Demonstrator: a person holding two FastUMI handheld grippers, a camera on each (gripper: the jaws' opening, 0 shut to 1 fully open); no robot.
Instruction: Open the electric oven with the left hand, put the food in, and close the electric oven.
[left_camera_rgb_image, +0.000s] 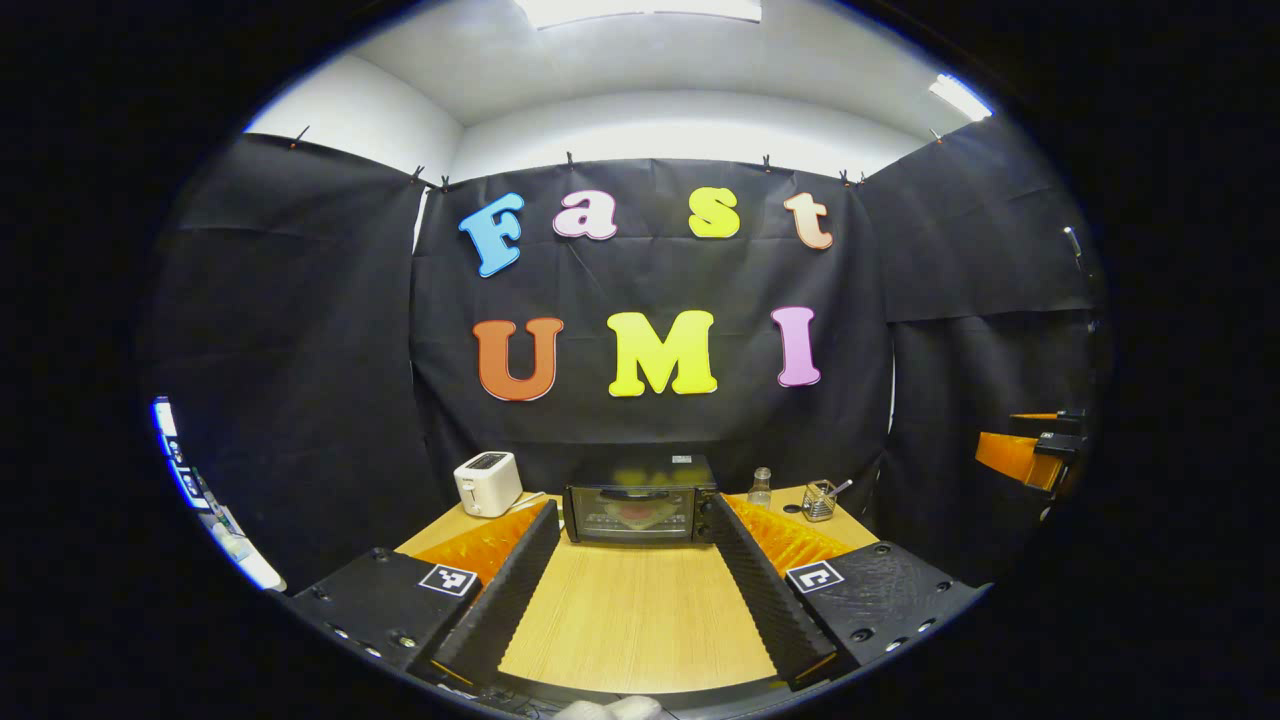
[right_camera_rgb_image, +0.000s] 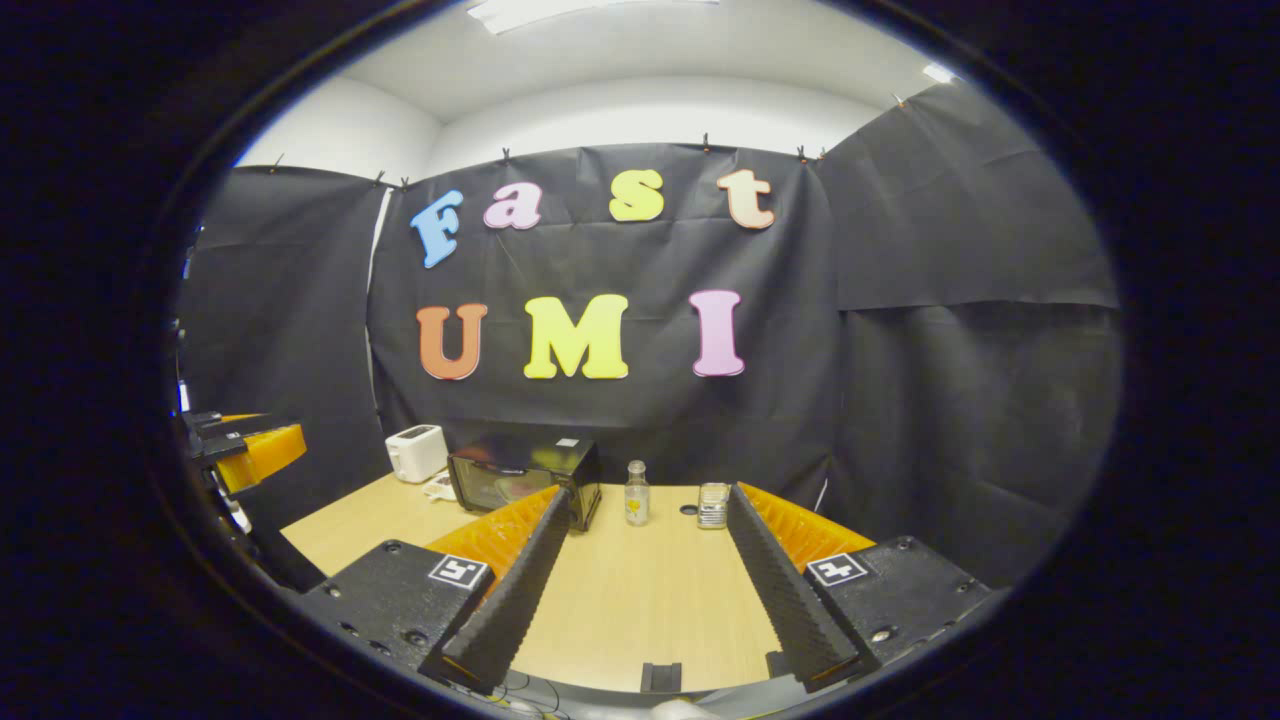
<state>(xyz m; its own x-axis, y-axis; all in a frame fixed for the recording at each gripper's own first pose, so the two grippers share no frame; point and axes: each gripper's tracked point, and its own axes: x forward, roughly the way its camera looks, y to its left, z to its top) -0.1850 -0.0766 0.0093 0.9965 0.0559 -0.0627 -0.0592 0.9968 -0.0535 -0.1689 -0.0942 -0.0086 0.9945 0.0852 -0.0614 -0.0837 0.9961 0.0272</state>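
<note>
Boxy glass-front oven (left_camera_rgb_image: 640, 498), door shut, on woodgrain table (left_camera_rgb_image: 640, 610); L gripper (left_camera_rgb_image: 632, 535) & R gripper (right_camera_rgb_image: 645, 510) spread wide, nothing held; white toaster (left_camera_rgb_image: 487, 483) left of oven.

A staged recording booth with a mock kitchen: black cloth walls (left_camera_rgb_image: 300, 330) are clipped up below a plain white ceiling with strip lights (left_camera_rgb_image: 640, 8), and a wooden bench (left_camera_rgb_image: 640, 610) carries an electric oven (left_camera_rgb_image: 640, 500), a white toaster (left_camera_rgb_image: 487, 482) and a glass bottle (right_camera_rgb_image: 636, 492).
</note>
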